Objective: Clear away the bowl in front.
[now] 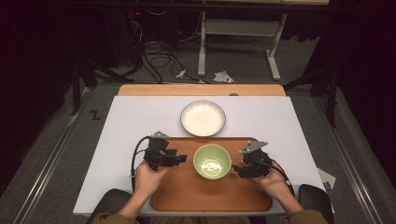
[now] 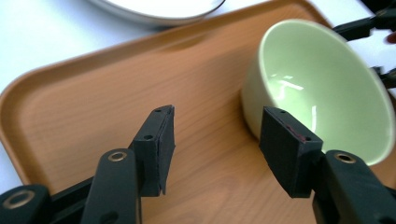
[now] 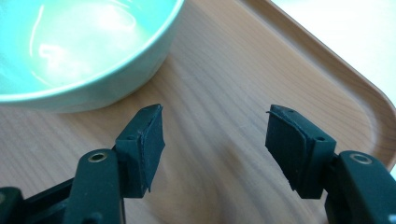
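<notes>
A pale green bowl (image 1: 212,161) stands empty on a wooden tray (image 1: 210,200). My left gripper (image 1: 181,158) hovers over the tray just left of the bowl, pointing toward it. Its jaws are open with nothing between them. In the left gripper view (image 2: 217,140) the bowl (image 2: 322,84) lies just beyond the right jaw, untouched. My right gripper (image 1: 237,168) sits at the bowl's right side, also open and empty. In the right gripper view (image 3: 215,135) the bowl (image 3: 79,46) is ahead and to the left, above bare tray wood (image 3: 233,70).
A white ribbed plate (image 1: 203,118) rests on the white table cover (image 1: 130,121) just behind the tray. The tray's raised rim (image 2: 28,88) curves round close to the left gripper. Beyond the table are a desk frame (image 1: 201,42) and loose cables (image 1: 159,58) on the floor.
</notes>
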The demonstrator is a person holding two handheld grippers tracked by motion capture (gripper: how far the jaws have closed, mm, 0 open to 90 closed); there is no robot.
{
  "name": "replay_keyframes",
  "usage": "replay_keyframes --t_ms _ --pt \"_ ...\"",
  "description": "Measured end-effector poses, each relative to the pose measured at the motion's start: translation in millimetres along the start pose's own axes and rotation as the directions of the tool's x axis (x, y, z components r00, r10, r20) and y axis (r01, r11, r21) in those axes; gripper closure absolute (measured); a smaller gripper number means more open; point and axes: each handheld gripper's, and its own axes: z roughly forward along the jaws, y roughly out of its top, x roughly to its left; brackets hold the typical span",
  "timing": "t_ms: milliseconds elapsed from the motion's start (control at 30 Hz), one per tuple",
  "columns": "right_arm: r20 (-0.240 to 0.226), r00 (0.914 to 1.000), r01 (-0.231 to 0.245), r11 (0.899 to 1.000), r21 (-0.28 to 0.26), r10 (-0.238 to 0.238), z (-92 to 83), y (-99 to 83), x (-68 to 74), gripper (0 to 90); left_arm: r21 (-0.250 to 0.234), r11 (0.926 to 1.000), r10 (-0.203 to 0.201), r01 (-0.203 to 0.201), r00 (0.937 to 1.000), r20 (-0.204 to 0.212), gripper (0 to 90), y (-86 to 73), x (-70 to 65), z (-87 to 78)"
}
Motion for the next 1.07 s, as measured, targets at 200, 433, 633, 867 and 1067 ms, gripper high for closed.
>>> replay_keyframes --t_ms 200,433,633,867,1067 --pt "0.001 1.0 0.004 1.0 -0.001 -0.004 0.9 0.1 -1.5 37.3 0.001 1.0 -0.001 0.001 0.9998 -0.019 44.9 -2.6 1.8 2.0" --pt "-0.002 1.0 -0.008 1.0 0.003 0.008 0.6 -0.1 -1.8 37.3 0.043 0.9991 -0.004 0.006 0.9994 -0.034 43.7 -6.5 3.8 10.8" --pt "0.019 0.9998 0.006 1.0 0.028 -0.006 3.3 0.6 -0.1 37.3 0.068 0.9974 0.027 -0.024 0.9985 -0.047 43.0 -7.9 0.4 13.0" --pt "0.016 0.9997 0.017 0.999 0.035 -0.017 4.7 1.0 3.1 37.3 0.09 0.9952 0.045 -0.04 0.9976 -0.054 42.4 -9.4 -2.7 15.6" --pt "0.018 0.9998 0.012 0.999 0.036 -0.013 4.8 1.4 2.5 37.3 0.097 0.9945 0.047 -0.042 0.9976 -0.052 42.5 -9.4 -2.5 16.6"
